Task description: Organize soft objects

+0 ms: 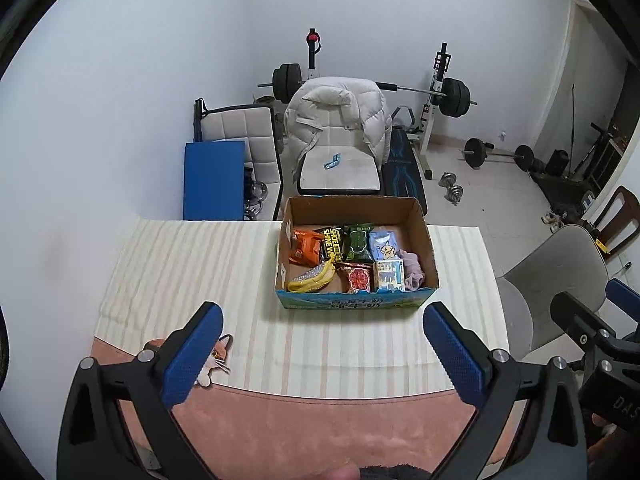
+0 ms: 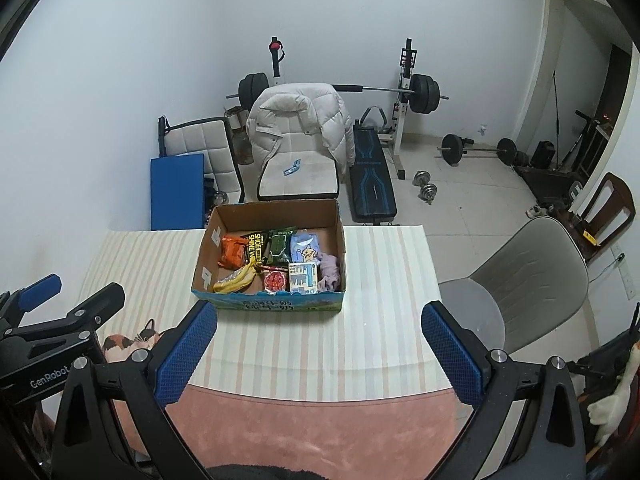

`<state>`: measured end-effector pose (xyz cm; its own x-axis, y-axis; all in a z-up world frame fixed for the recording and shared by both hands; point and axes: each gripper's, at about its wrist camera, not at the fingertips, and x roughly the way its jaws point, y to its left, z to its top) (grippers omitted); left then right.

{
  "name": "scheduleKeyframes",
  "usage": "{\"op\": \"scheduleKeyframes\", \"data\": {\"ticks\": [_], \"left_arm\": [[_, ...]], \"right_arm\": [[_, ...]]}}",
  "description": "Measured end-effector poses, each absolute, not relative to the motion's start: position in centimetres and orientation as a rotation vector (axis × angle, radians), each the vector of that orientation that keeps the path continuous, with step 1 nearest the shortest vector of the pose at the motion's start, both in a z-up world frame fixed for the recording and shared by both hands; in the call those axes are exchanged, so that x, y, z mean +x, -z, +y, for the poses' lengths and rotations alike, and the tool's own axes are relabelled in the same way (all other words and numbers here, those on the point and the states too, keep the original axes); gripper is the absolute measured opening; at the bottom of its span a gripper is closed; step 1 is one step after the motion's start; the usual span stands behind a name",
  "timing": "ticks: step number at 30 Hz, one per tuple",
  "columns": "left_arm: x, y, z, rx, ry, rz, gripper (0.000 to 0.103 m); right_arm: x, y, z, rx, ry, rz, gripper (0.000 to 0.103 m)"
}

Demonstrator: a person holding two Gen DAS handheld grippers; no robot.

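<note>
Cardboard box [image 1: 416, 216] at the far edge of the striped cloth [image 1: 200, 272], packed with soft packets [image 1: 358, 242], a plush banana [image 1: 314, 278] and a mauve cloth [image 1: 414, 270]. Left gripper [image 1: 320, 356] and right gripper [image 2: 316, 354] hover near the table's front edge, fingers spread wide, grasping nothing, presumably for a clear view of the box.
</note>
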<state>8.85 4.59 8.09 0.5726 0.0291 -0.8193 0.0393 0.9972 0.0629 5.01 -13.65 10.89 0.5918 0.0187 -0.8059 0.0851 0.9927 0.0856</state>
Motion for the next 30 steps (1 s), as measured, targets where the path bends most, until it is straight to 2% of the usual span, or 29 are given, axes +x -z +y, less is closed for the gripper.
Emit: {"op": "scheduleKeyframes", "data": {"ticks": [30], "left_arm": [[8.1, -9.3, 3.8, 0.077, -0.016, 0.932, 0.103]], "right_arm": [[5.5, -11.1, -14.2, 0.115, 0.037, 0.932, 0.103]]}}
